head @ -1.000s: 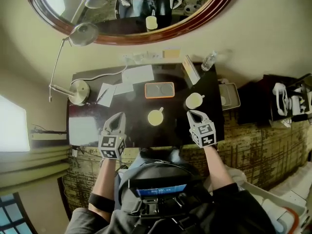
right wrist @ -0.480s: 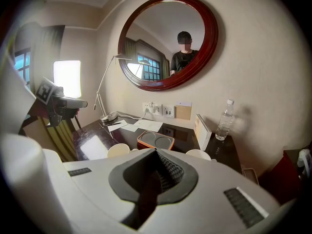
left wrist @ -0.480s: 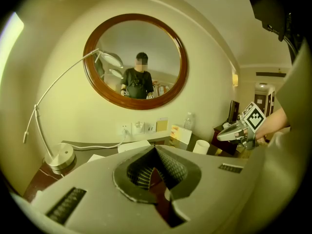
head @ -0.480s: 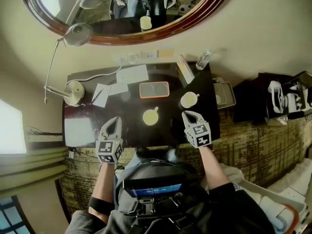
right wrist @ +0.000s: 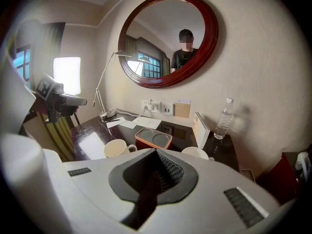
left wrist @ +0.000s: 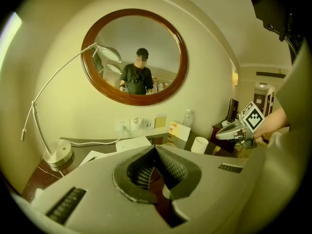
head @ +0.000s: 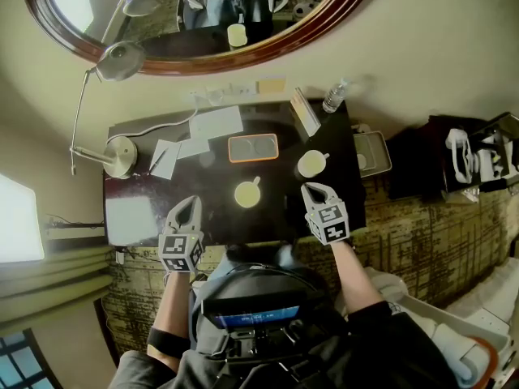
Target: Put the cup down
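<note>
Two cream cups stand on the dark desk (head: 146,193): one mid-desk (head: 247,194), one to the right (head: 311,164). My left gripper (head: 189,203) hovers over the desk's near edge, left of the middle cup and apart from it, jaws shut and empty. My right gripper (head: 311,190) sits just short of the right cup, also shut with nothing in it. In the left gripper view the jaws (left wrist: 155,150) meet, and the right cup (left wrist: 199,145) stands beyond. From behind the shut right gripper (right wrist: 157,152), the right gripper view takes in both the middle cup (right wrist: 117,148) and the right cup (right wrist: 196,152).
An orange tray (head: 253,147) lies behind the cups. Papers (head: 215,124), a desk lamp (head: 120,154) and its cable fill the back left. A water bottle (head: 333,97) and a card stand (head: 306,113) are at the back right. A round mirror (head: 203,14) hangs above.
Only the head view has shifted a little. Both grippers and both cups keep their places.
</note>
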{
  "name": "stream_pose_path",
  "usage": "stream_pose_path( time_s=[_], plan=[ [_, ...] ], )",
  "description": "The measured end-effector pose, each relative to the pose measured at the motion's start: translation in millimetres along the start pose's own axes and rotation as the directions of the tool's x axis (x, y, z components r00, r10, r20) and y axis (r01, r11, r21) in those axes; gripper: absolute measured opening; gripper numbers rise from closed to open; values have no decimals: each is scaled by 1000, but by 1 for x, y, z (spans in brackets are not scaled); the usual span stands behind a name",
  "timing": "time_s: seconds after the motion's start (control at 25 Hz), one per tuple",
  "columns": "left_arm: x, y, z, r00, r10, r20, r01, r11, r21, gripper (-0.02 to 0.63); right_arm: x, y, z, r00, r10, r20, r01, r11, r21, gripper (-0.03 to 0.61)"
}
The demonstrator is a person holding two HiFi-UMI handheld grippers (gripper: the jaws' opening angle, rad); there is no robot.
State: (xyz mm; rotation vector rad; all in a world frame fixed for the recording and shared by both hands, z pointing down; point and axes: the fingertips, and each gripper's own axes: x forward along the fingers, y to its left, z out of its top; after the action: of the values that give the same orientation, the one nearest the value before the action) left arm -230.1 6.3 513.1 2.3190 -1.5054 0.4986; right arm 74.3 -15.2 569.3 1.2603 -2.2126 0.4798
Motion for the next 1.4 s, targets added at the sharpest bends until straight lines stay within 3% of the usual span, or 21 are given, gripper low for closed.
stream_pose_path(
  time_s=[0.28,0.48,0.6,0.72,0.92,1.08,1.4],
  plan=[
    [8,-4,-7,1000,-10,-17,10,1000,-12,2,8,-11,-2,999,2,-47,-9,991,-130,25],
    [11,-8,-11,999,-20,-30,19,1000,-13,2,21,-20,-5,990,33,-134,-72,952,-296,130],
    [15,-11,-14,999,-26,-40,25,1000,-18,3,32,-34,-15,977,35,-212,-125,894,-430,200],
    [21,-14,-17,998,-38,-50,37,999,-21,3,45,-51,-22,953,26,-300,-194,816,-545,315],
    [37,-28,-25,996,-58,-70,56,998,-28,3,67,-67,-37,895,29,-446,-338,696,-633,468],
    [50,-42,-26,995,-61,-80,58,998,-36,3,85,-77,-46,855,34,-517,-427,612,-666,499],
    [67,-63,-26,993,-44,-112,40,998,-39,3,107,-83,-70,775,59,-629,-582,453,-675,502]
  ],
)
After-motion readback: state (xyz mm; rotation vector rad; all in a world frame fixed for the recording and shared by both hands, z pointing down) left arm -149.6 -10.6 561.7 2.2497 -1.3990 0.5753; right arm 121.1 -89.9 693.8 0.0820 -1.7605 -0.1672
